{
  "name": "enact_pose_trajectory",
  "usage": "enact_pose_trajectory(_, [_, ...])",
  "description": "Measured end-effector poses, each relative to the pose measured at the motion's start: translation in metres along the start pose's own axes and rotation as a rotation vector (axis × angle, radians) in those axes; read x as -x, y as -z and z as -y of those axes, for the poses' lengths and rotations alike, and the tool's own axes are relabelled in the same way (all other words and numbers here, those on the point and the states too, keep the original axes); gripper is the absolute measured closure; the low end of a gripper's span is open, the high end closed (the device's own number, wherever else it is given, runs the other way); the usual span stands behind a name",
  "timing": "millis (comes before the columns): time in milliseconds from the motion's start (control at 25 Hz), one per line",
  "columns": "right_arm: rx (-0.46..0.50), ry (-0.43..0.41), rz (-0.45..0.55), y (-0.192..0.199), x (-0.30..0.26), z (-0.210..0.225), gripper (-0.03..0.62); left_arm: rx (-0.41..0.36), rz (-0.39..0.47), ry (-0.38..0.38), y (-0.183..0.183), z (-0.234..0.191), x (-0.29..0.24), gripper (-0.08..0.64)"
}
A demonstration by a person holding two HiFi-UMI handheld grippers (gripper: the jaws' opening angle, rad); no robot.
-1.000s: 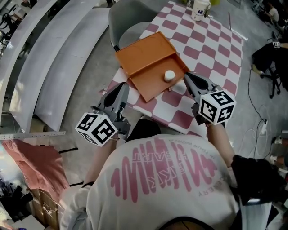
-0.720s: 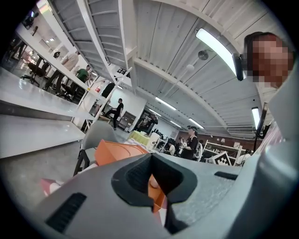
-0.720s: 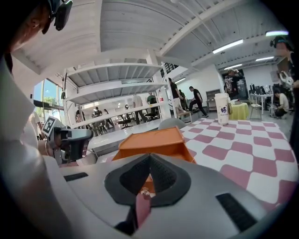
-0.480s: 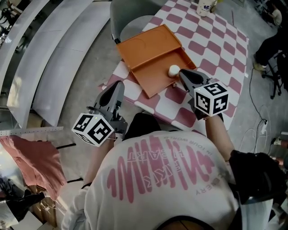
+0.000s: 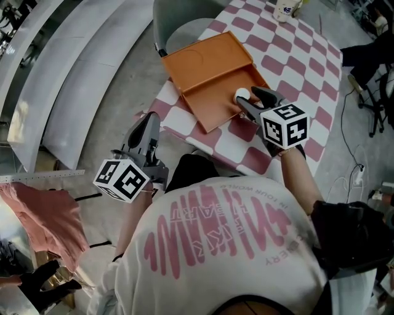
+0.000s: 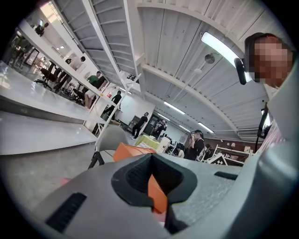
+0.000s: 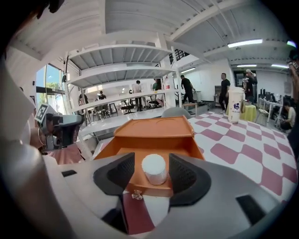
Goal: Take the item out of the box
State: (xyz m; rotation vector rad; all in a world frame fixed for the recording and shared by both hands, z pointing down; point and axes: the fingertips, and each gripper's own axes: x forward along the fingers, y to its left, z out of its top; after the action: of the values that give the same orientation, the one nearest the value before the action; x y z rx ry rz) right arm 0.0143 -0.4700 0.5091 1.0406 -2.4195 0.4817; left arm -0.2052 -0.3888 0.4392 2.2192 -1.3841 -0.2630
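An orange box (image 5: 209, 92) lies open on the pink-and-white checked table (image 5: 295, 67), its lid (image 5: 206, 52) folded back. A small white cylinder (image 5: 242, 94) (image 7: 153, 168) stands inside, near the box's front wall. My right gripper (image 5: 251, 100) (image 7: 153, 176) reaches over that wall. Its jaws have just been opening and now stand wide on either side of the cylinder without pressing it. My left gripper (image 5: 148, 122) (image 6: 154, 179) hangs off the table's left corner, level, jaws together, holding nothing. The orange box shows past its tips.
A white cup (image 5: 287, 7) (image 7: 234, 106) stands at the table's far end. A grey chair (image 5: 184, 27) (image 7: 176, 112) sits just behind the box. A small metal clasp (image 7: 136, 195) hangs on the box's front. People stand far off in the room.
My right gripper has moved forward and down to the white cylinder, and its jaws have opened round it. My left gripper has drifted a little down and left.
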Motion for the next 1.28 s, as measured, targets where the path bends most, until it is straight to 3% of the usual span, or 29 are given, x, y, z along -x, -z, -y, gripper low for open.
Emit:
enact_pose_trajectory(480, [0.076, 0.015, -0.120, 0.016, -0.018, -0.001, 0.376, 0.020, 0.024, -0.034, 0.008, -0.009, 0.014, 0.554])
enact_pose_trajectory(680, [0.074, 0.022, -0.134, 0.017, -0.019, 0.000, 0.381, 0.021, 0.033, -0.044, 0.006, -0.010, 0.022, 0.554])
enact_pose_trajectory(800, [0.066, 0.032, -0.129, 0.016, -0.019, 0.002, 0.431, 0.008, 0.042, -0.049, 0.000, -0.011, 0.025, 0.554])
enact_pose_trajectory(1280, [0.050, 0.034, -0.139, 0.013, -0.015, 0.002, 0.433, 0.028, 0.030, -0.072, -0.006, -0.005, 0.037, 0.554])
